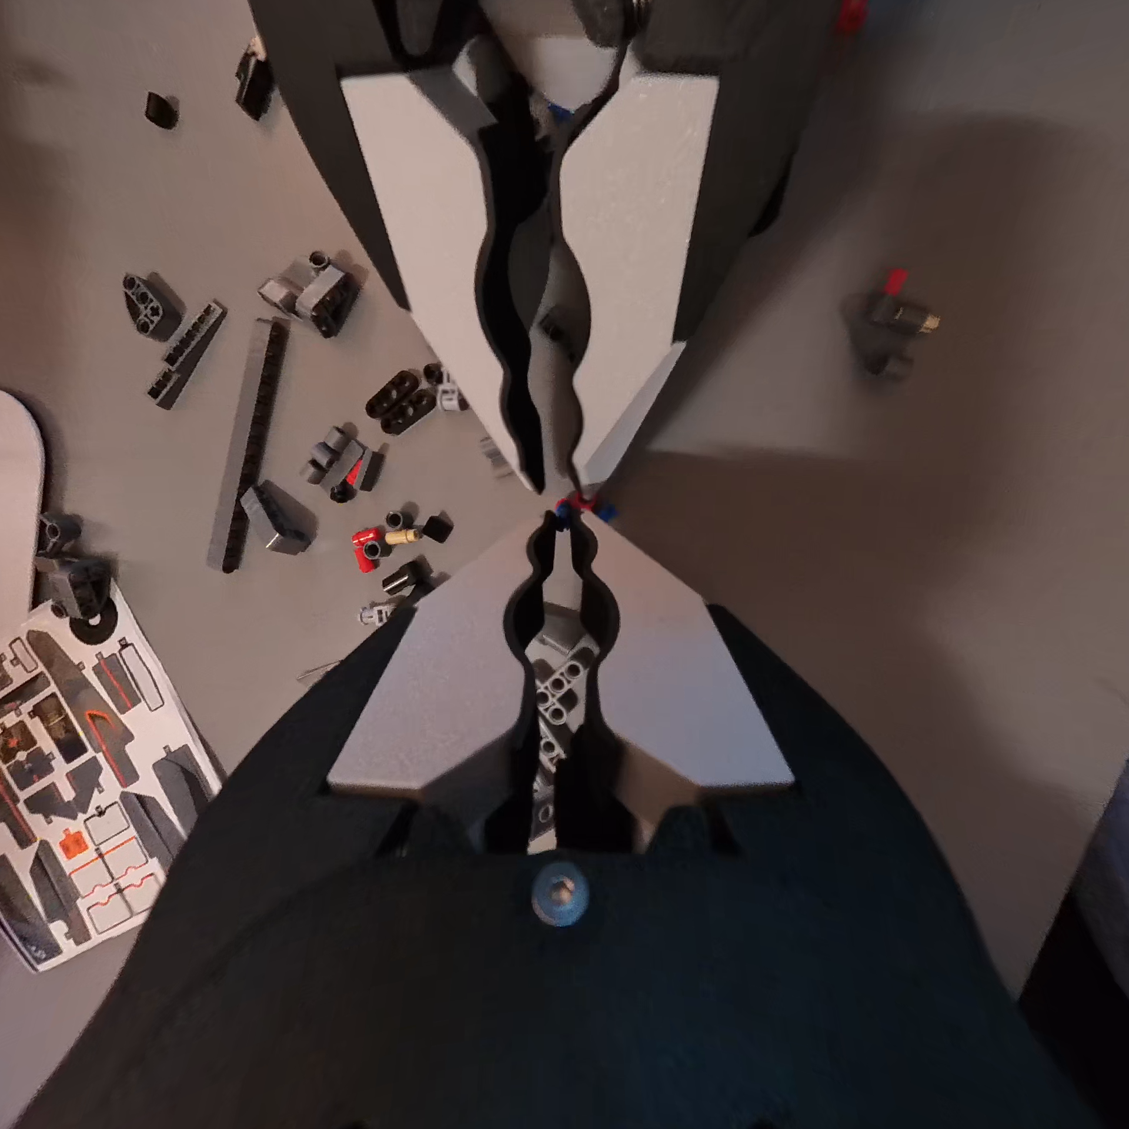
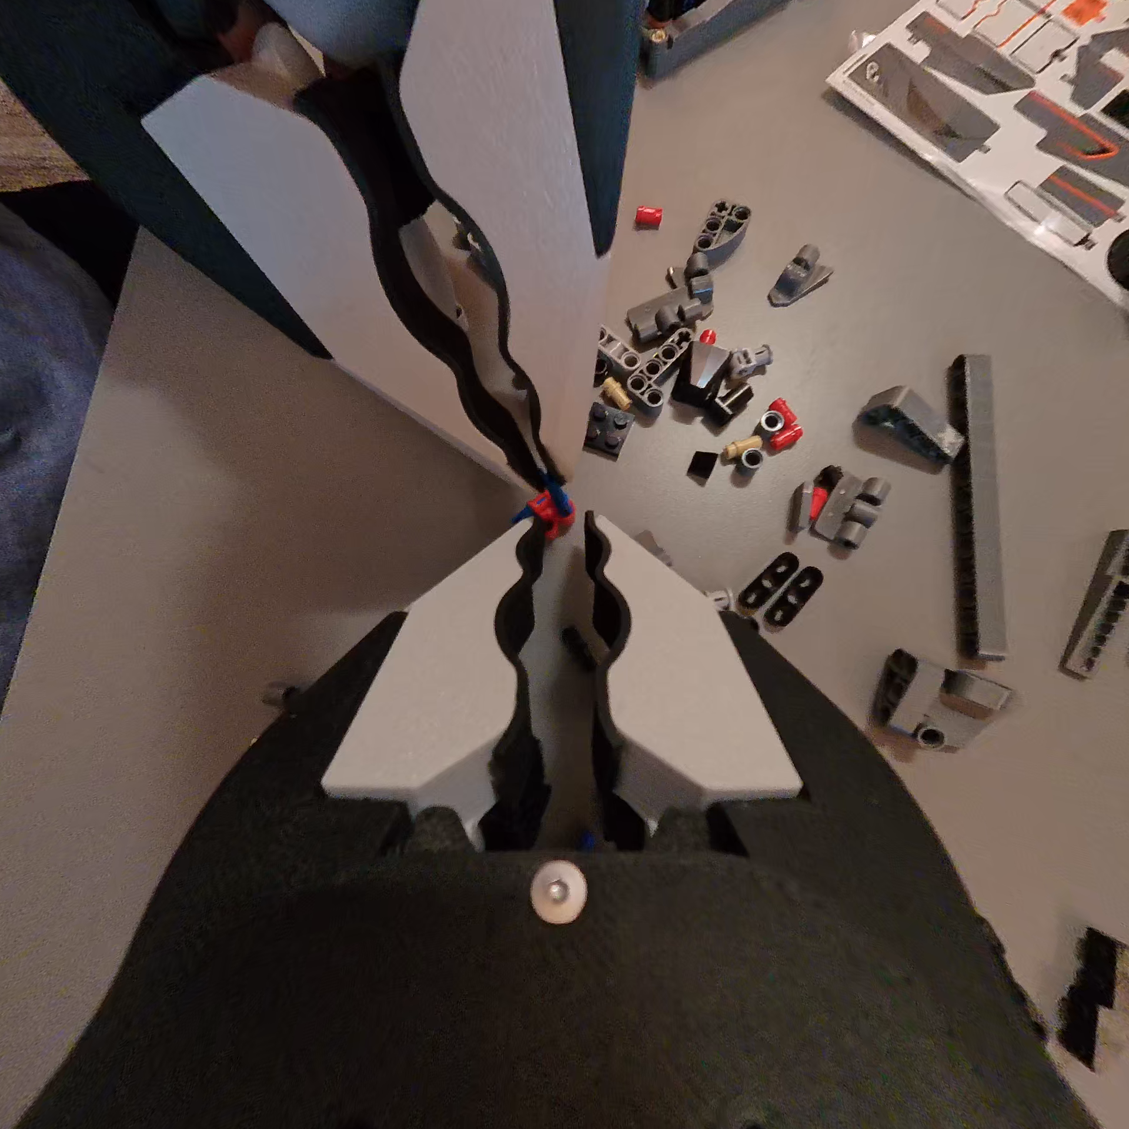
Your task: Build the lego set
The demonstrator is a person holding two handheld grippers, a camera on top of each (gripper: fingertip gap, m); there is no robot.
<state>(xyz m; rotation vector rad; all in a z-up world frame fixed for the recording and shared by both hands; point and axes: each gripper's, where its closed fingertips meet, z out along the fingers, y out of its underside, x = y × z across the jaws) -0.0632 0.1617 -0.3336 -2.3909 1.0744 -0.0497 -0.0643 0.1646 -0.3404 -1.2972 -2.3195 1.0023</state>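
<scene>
The two grippers meet tip to tip above a matte grey tabletop (image 2: 244, 489). Each has pale grey wedge-shaped fingers lined with wavy black rubber and set in a coarse black body. The left gripper (image 1: 565, 519) has its tips drawn nearly together on a small red-and-blue plastic lego connector piece (image 1: 577, 502). In the right wrist view the right gripper (image 2: 565, 525) stands with a clear gap between its tips, the piece (image 2: 550, 507) touching only its left tip, while the opposing gripper's narrowed tips pinch the piece from above. The piece's exact form cannot be made out: it is small and largely hidden by the rubber edges. Loose parts lie scattered beside the grippers: a long dark grey toothed beam (image 2: 977, 507), two black oval links (image 2: 782, 589), red cylindrical pins (image 2: 785, 424), a tan pin (image 2: 742, 448) and a black square tile (image 2: 702, 465). A glossy white sticker sheet (image 1: 73, 782) is cut off at the frame edge.
</scene>
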